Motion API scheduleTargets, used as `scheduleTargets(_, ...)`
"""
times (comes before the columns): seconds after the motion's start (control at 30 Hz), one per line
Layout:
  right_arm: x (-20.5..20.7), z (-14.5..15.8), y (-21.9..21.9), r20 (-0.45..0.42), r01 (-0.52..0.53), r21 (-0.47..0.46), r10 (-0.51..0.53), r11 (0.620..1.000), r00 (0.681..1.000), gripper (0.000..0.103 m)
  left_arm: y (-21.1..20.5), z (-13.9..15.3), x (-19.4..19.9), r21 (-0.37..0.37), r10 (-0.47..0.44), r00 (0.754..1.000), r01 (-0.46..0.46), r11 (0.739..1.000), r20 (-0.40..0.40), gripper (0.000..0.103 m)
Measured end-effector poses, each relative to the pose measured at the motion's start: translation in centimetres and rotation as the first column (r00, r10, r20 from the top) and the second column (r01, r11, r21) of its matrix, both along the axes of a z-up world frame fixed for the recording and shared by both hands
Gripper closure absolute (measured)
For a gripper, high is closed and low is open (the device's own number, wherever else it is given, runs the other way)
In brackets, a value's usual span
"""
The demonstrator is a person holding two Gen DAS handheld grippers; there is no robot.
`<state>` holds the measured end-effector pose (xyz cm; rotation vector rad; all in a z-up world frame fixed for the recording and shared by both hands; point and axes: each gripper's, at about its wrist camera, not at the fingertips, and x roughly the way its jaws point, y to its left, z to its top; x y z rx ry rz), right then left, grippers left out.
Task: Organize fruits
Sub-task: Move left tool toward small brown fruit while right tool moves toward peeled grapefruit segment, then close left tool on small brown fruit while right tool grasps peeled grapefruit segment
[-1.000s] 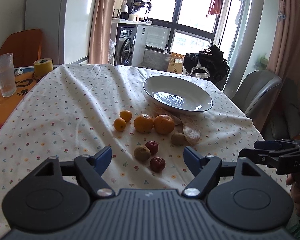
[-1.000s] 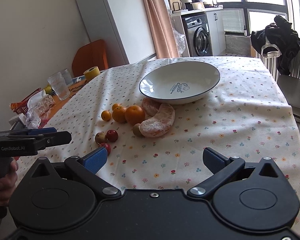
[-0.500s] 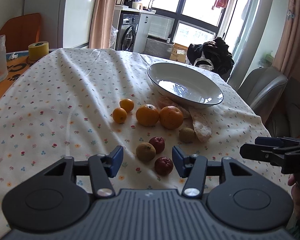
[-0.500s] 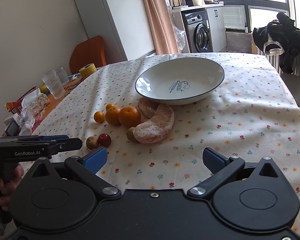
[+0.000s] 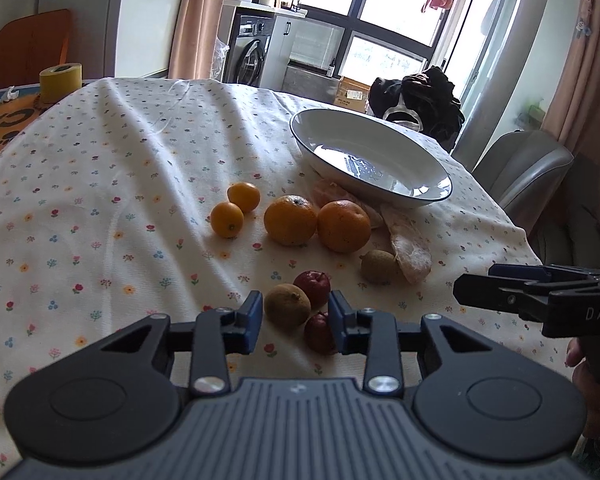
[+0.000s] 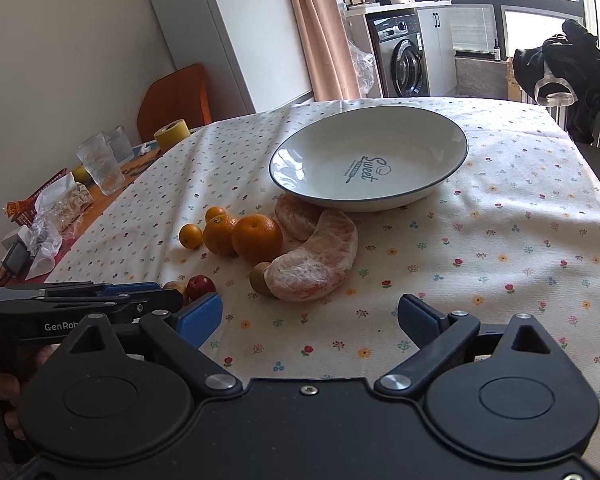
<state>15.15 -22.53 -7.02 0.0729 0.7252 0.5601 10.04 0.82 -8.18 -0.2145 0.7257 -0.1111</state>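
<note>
You're lowering the part-spread left tool [image 5: 296,316] over the kiwi [image 5: 287,305], lower centre; avoid the plum [image 5: 319,333]. Right tool [image 6: 310,318] is gaping wide, empty.

the left hand-held gripper [image 5: 294,318] has a ribbed grey-blue body, two black round housings, black link arms with silver screws, and blue pads [image 5: 252,316]. the right hand-held gripper [image 6: 310,318] has a smooth black body, the same round housings, silver screws and blue pads [image 6: 200,316]. white lettering "genrob" and "das" marks their sides.
</note>
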Motion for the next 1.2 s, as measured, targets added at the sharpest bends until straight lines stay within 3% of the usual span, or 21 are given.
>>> scheduleTargets(0.2, 0.9, -0.3, 0.8, 0.004, 0.009, -0.001, -0.009, 1.000, 1.000, 0.010, 0.0, -0.2, 0.8, -0.010, 0.000, 1.000, 0.000, 1.000, -0.004, 0.069)
scheduleTargets(0.6, 3.1, -1.5, 2.8, -0.010, 0.003, -0.025, -0.003, 1.000, 1.000, 0.027, 1.3, -0.7, 1.3, -0.063, 0.008, 1.000, -0.009, 0.998, -0.011, 0.069)
scheduleTargets(0.93, 3.1, -1.8, 2.2, -0.024, -0.012, -0.021, 0.012, 1.000, 1.000, 0.053, 1.6, -0.4, 1.0, -0.079, 0.011, 1.000, -0.011, 0.997, 0.001, 0.079)
scheduleTargets(1.2, 1.8, -1.0, 1.3, -0.011, -0.021, -0.053, 0.021, 0.998, 1.000, 0.069, 1.5, -0.3, 0.8, -0.075, 0.018, 1.000, -0.017, 0.997, 0.009, 0.080)
